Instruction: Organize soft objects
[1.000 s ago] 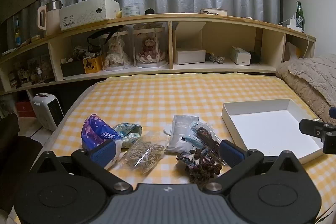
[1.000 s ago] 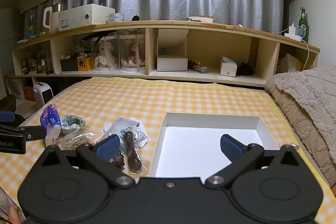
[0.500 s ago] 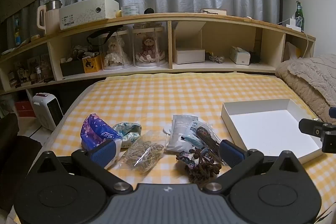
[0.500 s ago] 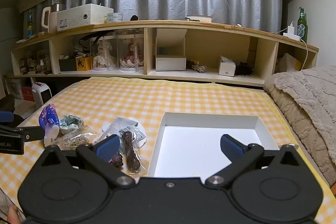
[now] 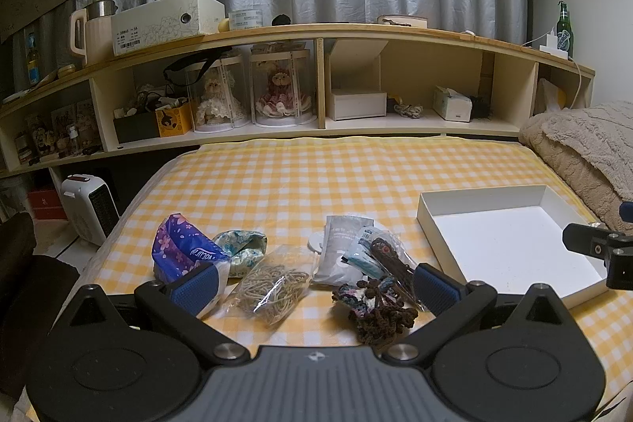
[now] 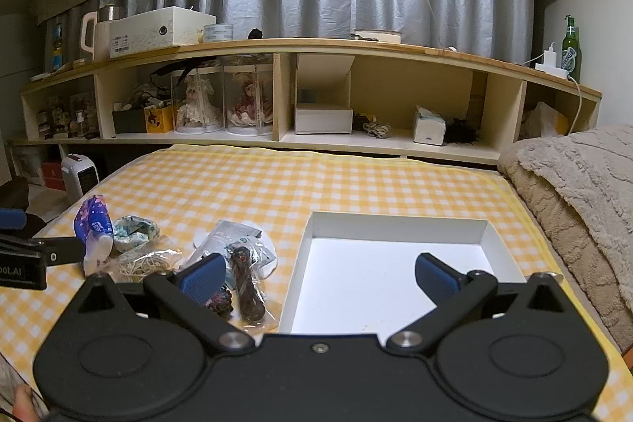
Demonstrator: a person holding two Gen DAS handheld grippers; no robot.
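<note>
Change since earlier: almost nothing has moved; we see both grippers hovering in the same spots, the pile undisturbed.
Bed: we work on the yellow checked bedspread (image 5: 300, 180), near its front edge.
Box: white open box (image 5: 510, 244) sits toward the front right corner, holding nothing.
Soft objects: purple tissue pack (image 5: 178, 250), bagged rubber bands (image 5: 275, 283), grey pouch (image 5: 340, 244) and crocheted piece (image 5: 376, 307) cluster front left of the box.
Handling: we judge them light and squashy, the bags slippery; pinch the bulk, not a loose edge.
Tongs: left gripper (image 5: 316, 285) and right gripper (image 6: 318, 277) both spread wide, gripping nothing.
</note>
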